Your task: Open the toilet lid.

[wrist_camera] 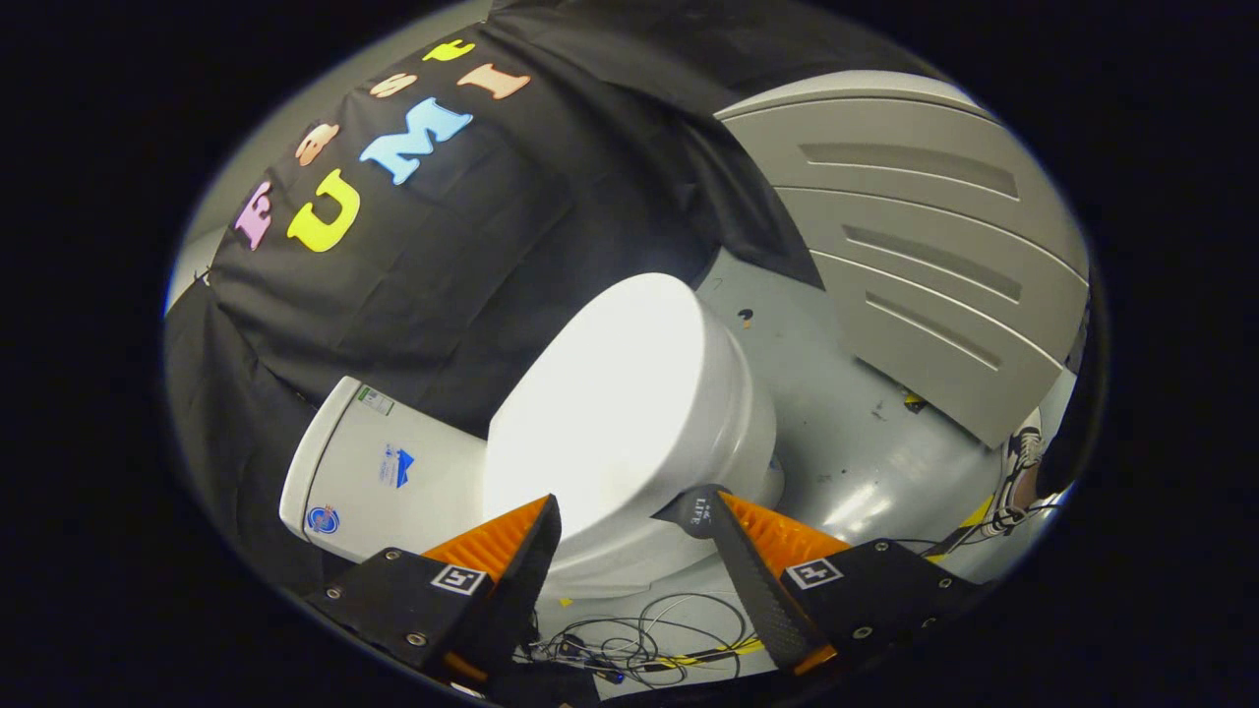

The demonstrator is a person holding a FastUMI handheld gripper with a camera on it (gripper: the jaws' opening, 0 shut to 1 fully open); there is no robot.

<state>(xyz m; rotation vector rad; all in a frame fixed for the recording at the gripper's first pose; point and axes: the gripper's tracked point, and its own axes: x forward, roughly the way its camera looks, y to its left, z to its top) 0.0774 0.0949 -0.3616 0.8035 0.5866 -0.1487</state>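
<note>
I see one glossy white ceramic toilet (689, 433) lying just beyond my gripper (622, 514), tilted across the view. Its smooth white oval lid (610, 413) is down, closed flat over the bowl, so I cannot tell what the bowl holds. The one white rectangular cistern (379, 472) sits to the left of the lid, against the black cloth wall (413, 265), and carries small blue stickers. My two orange-and-black fingers (511, 541) stand wide apart, holding nothing; the near rim of the lid shows in the gap between their tips, though I cannot tell whether either tip touches it. Below the fingers, a tangle of thin black cables (639, 644) lies on the grey floor (836, 433). To the far right leans one grey ribbed panel (915, 246), and near its lower corner is one shoe (1023, 462).
</note>
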